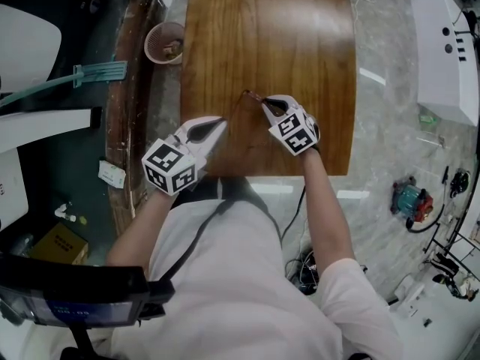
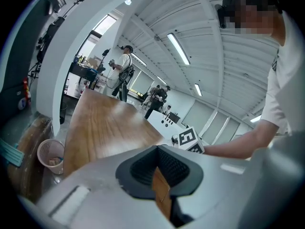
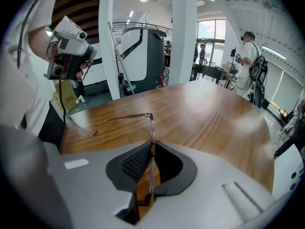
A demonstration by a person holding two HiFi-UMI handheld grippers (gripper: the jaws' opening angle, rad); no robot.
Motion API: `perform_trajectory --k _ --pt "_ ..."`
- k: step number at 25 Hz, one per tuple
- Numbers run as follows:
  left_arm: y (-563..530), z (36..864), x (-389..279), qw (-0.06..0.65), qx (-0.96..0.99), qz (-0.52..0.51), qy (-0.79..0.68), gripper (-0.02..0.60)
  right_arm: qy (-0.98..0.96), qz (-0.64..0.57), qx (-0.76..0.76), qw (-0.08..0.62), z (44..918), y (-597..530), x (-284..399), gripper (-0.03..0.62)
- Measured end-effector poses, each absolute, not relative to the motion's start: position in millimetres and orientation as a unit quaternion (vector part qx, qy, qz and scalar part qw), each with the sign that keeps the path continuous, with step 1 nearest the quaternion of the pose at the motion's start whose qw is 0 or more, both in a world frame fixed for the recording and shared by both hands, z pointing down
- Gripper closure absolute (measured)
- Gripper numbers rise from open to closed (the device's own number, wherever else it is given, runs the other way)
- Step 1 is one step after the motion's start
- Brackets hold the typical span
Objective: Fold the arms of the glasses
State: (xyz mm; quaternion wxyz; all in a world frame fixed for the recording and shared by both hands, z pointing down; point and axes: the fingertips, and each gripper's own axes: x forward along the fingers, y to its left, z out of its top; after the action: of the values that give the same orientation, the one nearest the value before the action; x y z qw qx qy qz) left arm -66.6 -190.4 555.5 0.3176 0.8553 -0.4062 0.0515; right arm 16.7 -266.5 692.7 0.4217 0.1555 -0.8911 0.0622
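Thin-rimmed glasses (image 3: 151, 128) stand edge-on between the jaws of my right gripper (image 3: 151, 152), which is shut on the front frame. One arm (image 3: 119, 119) sticks out to the left, unfolded, just above the wooden table (image 3: 214, 118). In the head view the glasses (image 1: 251, 96) show as a small dark shape at the tip of the right gripper (image 1: 265, 103), over the table's near half. My left gripper (image 1: 220, 121) hovers a short way to the left of them, shut with nothing in it. The left gripper (image 2: 162, 185) faces the right gripper's marker cube (image 2: 188, 140).
The wooden table (image 1: 262, 28) ends close to my body and at its left and right sides. A pink mesh bin (image 1: 165, 42) stands on the floor beyond the left edge. A white machine (image 1: 446, 51) is at the far right, and a teal tool (image 1: 411, 199) lies on the floor.
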Motion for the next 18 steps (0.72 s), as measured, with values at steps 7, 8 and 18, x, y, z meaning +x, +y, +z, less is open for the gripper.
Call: perform_trajectory --k 7,8,18 --pt "-189.5 555.5 -85.6 0.313 0.853 0.050 -0.414 0.578 -0.914 0.099 0.162 0.359 672.5 -262.8 4.9 0.565" --pt "-189.9 554.0 -88.8 0.312 0.854 0.049 -0.414 0.578 -0.919 0.109 0.170 0.340 664.2 -263.3 5.0 0.565" --pt "-175.1 504.9 -72.8 0.290 0.890 0.037 -0.351 0.575 -0.935 0.180 0.256 0.168 568.9 -251.7 50.5 0.565"
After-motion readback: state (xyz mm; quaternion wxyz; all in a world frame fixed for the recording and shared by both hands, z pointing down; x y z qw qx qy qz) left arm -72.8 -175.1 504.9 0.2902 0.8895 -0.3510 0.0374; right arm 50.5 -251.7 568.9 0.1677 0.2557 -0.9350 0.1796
